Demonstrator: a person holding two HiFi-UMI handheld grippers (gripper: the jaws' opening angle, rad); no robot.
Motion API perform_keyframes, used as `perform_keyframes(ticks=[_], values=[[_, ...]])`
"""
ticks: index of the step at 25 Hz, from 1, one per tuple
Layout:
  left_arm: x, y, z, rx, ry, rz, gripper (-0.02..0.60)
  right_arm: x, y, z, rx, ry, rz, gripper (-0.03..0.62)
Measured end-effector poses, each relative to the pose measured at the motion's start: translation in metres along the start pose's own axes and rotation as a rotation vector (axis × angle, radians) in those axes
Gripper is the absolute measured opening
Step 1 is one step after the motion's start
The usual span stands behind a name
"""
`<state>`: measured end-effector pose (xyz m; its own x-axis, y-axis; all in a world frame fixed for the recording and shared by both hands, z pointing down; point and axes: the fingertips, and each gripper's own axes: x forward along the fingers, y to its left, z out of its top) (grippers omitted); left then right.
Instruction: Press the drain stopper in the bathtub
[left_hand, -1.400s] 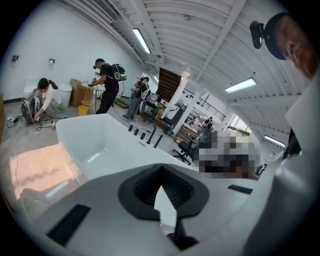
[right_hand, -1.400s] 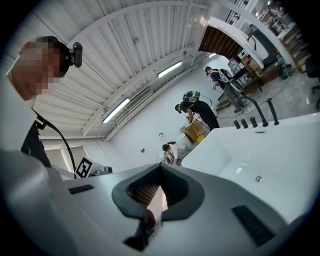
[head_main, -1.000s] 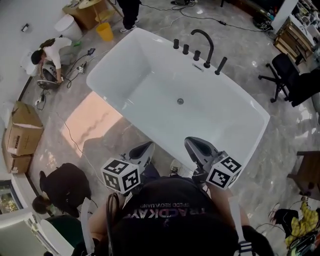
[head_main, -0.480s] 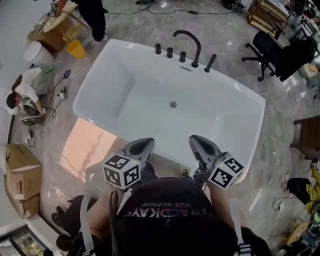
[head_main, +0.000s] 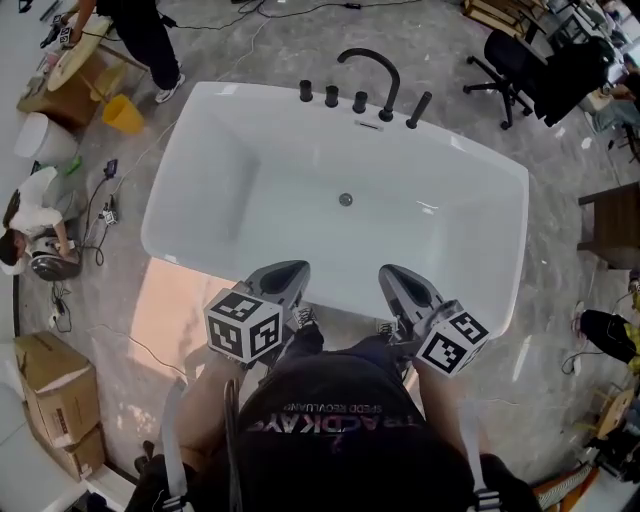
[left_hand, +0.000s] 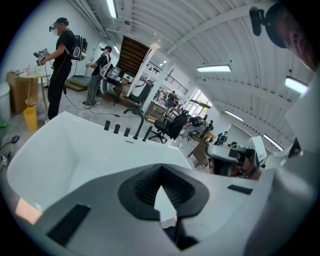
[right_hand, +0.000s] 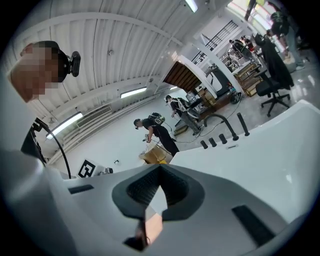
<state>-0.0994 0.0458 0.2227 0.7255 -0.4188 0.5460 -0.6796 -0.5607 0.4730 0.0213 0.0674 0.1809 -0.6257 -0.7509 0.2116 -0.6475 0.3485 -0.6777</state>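
Observation:
The white bathtub (head_main: 215, 150) fills the middle of the head view, and its small round metal drain stopper (head_main: 345, 199) sits in the tub floor. Both grippers hang over the tub's near rim, well short of the stopper. My left gripper (head_main: 284, 274) is shut with nothing in it, and my right gripper (head_main: 398, 279) is likewise shut and empty. The left gripper view looks past the left gripper (left_hand: 161, 169) onto the tub's inside wall (left_hand: 75, 150). The right gripper view looks past the right gripper (right_hand: 160, 168) along the tub rim (right_hand: 280, 145). The stopper shows in neither gripper view.
A black curved faucet (head_main: 372, 68) with several black knobs stands on the tub's far rim. A person (head_main: 140, 30) stands by a yellow bucket (head_main: 124, 114) at far left, and another crouches (head_main: 35, 225) on the floor. Cardboard boxes (head_main: 55, 400) and an office chair (head_main: 510, 70) stand around.
The head view has swung so the tub sits more squarely ahead and a little nearer. Both grippers stay shut in the same place low in the view.

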Motion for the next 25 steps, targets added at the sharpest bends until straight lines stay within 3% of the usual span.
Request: perform_keyframes(ticks=[8,14,25], values=[[0.003,0.020,-0.004,0.006,0.052,-0.043,0.003,0.006,0.007,-0.006,-0.005,-0.033,-0.061,0.015],[0.019,0.016,-0.001,-0.018,0.064,-0.029,0.003,-0.006,-0.014,-0.004,-0.013,-0.005,-0.080,0.015],[0.079,0.006,-0.051,-0.112,0.176,0.054,0.003,0.001,-0.090,-0.025,0.037,0.139,0.005,0.015]])
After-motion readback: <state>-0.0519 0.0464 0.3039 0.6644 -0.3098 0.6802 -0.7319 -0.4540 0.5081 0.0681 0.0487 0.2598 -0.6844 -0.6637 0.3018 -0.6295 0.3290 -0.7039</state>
